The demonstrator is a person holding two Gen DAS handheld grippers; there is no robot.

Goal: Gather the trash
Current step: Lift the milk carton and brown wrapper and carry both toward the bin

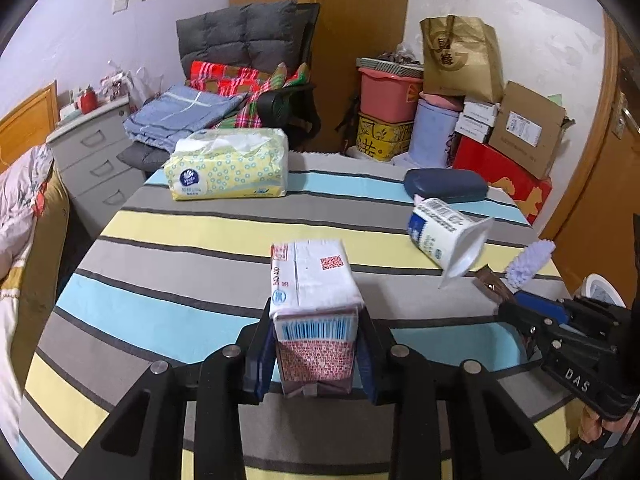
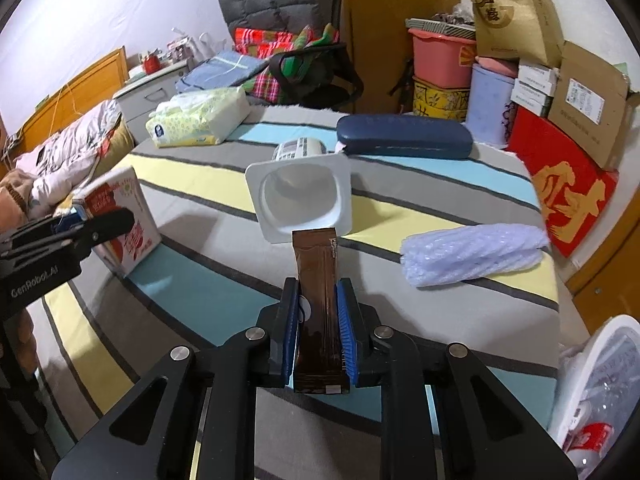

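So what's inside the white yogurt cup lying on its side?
The right wrist view looks straight into the yogurt cup: its white walls are bare and no trash shows inside. The deepest part is shadowed, so residue there cannot be ruled out. The brown sachet covers the lower rim.

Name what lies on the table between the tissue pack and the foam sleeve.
The tipped yogurt cup lies between tissue pack and foam sleeve, clearest in the right wrist view.

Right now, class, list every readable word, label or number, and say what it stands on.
"DAS": on the right claw body.
"GenRobot.AI": on the left claw body.
Milk carton: barcode, QR code and print too small to read.
Yogurt cup, tissue pack, brown sachet: print blurred.
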